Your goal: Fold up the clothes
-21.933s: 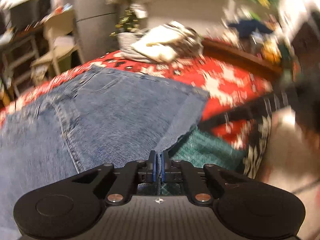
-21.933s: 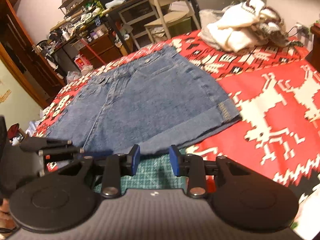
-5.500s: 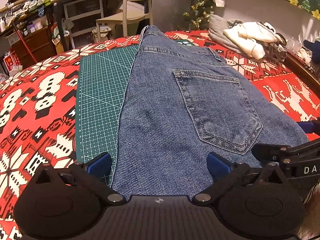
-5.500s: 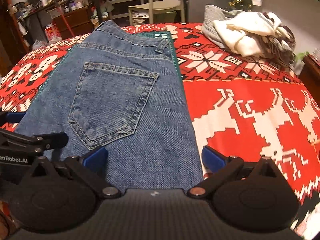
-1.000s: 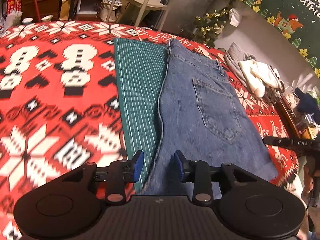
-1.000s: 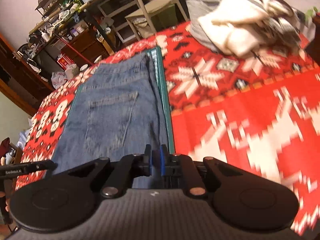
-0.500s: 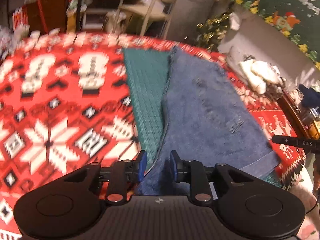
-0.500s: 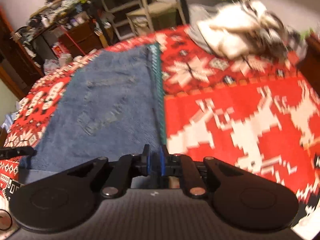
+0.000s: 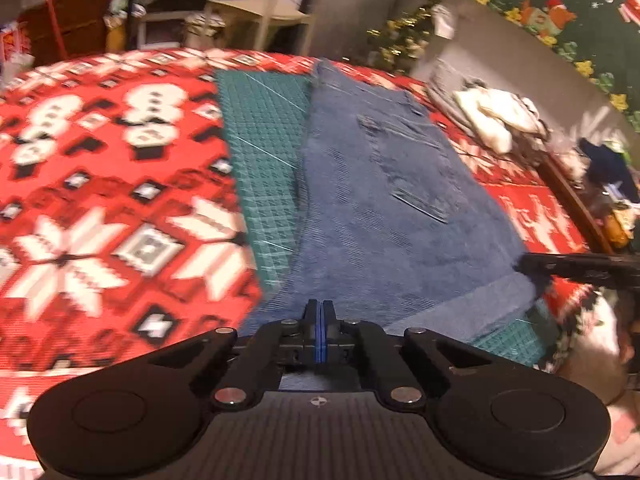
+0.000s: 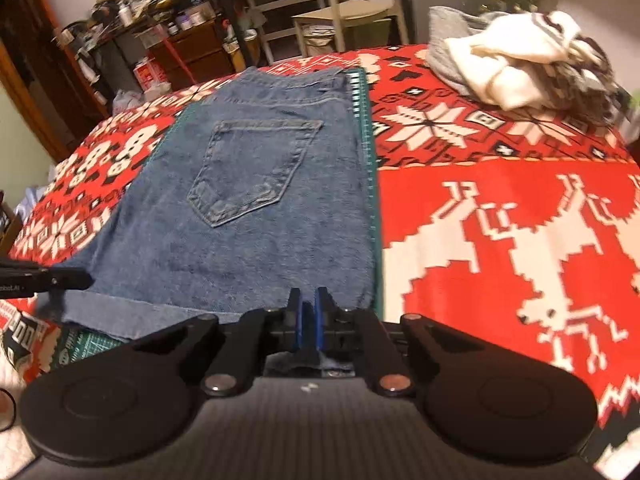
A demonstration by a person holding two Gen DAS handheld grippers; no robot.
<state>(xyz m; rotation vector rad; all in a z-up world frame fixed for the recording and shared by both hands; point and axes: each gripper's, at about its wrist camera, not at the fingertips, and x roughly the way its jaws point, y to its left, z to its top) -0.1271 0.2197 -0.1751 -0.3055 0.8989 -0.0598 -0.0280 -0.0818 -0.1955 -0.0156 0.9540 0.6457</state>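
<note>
The red patterned blanket (image 10: 500, 216) covers the whole bed and serves as a broad, soft base, and on it lies the green cutting mat (image 9: 264, 152), which gives the folding a flat, gridded patch to line edges against. On the mat rest the denim shorts (image 10: 256, 208), already doubled lengthwise so that one back pocket (image 10: 252, 168) faces up, the waistband at the far end and the cuffed hem at the near end, their right edge running just beside the mat's ruled border. That narrow, squared lie suits a crosswise fold, hem toward waistband, which is likely why both tools sit at the near hem, one at each corner. A heap of pale and grey clothes (image 10: 516, 60) waits well apart at the far right corner of the bed, out of the way of the work. The left hand-held gripper (image 9: 320, 332) has its jaws pressed fully together at the hem's left corner, apparently with denim pinched between them, though motion blur in the left wrist view makes the cloth in the pads hard to confirm. The right hand-held gripper (image 10: 308, 320) is nearly closed, a sliver of gap left, clamped on the hem at the right corner, where blue cloth shows between and below the pads.
</note>
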